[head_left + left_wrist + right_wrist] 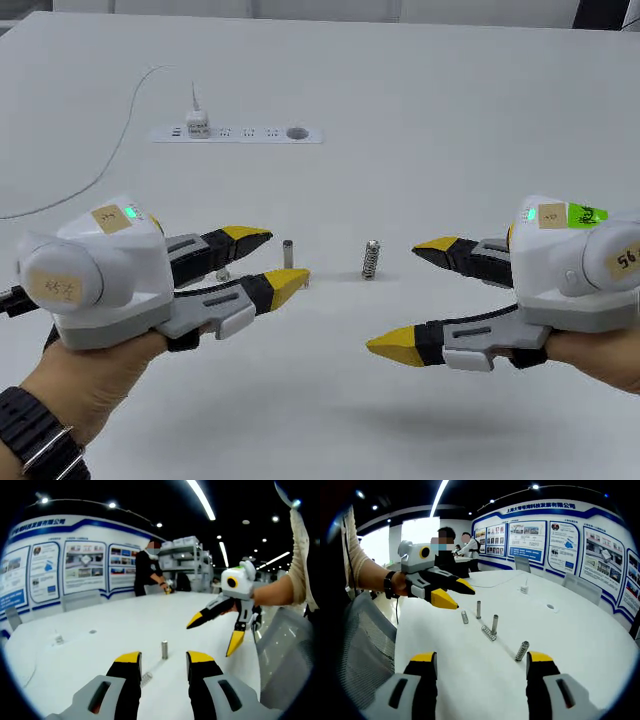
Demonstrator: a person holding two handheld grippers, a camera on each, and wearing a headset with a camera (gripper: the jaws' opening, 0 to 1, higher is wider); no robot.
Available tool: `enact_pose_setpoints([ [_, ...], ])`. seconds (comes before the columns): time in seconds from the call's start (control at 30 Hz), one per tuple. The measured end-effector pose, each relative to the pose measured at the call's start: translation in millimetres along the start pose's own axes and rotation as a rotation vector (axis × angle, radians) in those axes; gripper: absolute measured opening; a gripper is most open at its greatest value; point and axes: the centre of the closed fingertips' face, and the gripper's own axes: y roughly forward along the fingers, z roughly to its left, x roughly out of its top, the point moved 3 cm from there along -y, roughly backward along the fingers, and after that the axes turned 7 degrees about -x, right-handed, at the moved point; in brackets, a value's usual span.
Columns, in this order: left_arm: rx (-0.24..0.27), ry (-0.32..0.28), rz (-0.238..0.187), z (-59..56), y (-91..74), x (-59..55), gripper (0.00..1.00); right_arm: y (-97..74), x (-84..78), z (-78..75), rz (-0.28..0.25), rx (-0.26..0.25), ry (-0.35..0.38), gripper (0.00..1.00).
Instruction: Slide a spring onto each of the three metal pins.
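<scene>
On the white table (420, 120) stand short metal pins. One pin (371, 259) (522, 651) wears a spring. A bare pin (288, 253) (164, 649) stands left of it, just beyond the tips of my left gripper (285, 257) (164, 659). In the right gripper view two bare pins (478, 609) (495, 624) stand in a row, with a loose spring (489, 633) lying between them and another loose spring (464, 617) (146, 679) nearer the left gripper. My right gripper (393, 295) (480, 657) hovers right of the sprung pin. Both grippers are open with nothing in them.
A white power strip (237, 133) with a plugged-in charger (197, 123) and a cable lies at the back of the table. A mesh chair (365, 645) stands by the table edge. People stand at the far end of the room.
</scene>
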Motion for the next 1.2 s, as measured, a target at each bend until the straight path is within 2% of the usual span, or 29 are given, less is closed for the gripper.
enact_pose_setpoints([
  [0.37,0.047,-0.032,0.003,3.7,-25.4,-12.6,0.39,17.6,7.1,4.3,-0.001,0.031,-0.015,0.68],
  [0.53,0.066,-0.043,0.007,6.0,-33.2,-18.1,0.40,30.9,10.4,3.3,0.003,0.045,-0.029,0.63],
  [1.0,0.082,-0.053,0.021,6.7,-39.5,-27.1,0.40,69.8,8.2,-1.8,0.041,0.063,-0.059,0.45],
  [1.2,0.085,-0.060,0.025,6.8,-39.5,-30.3,0.40,83.9,3.1,-5.5,0.085,0.066,-0.061,0.37],
])
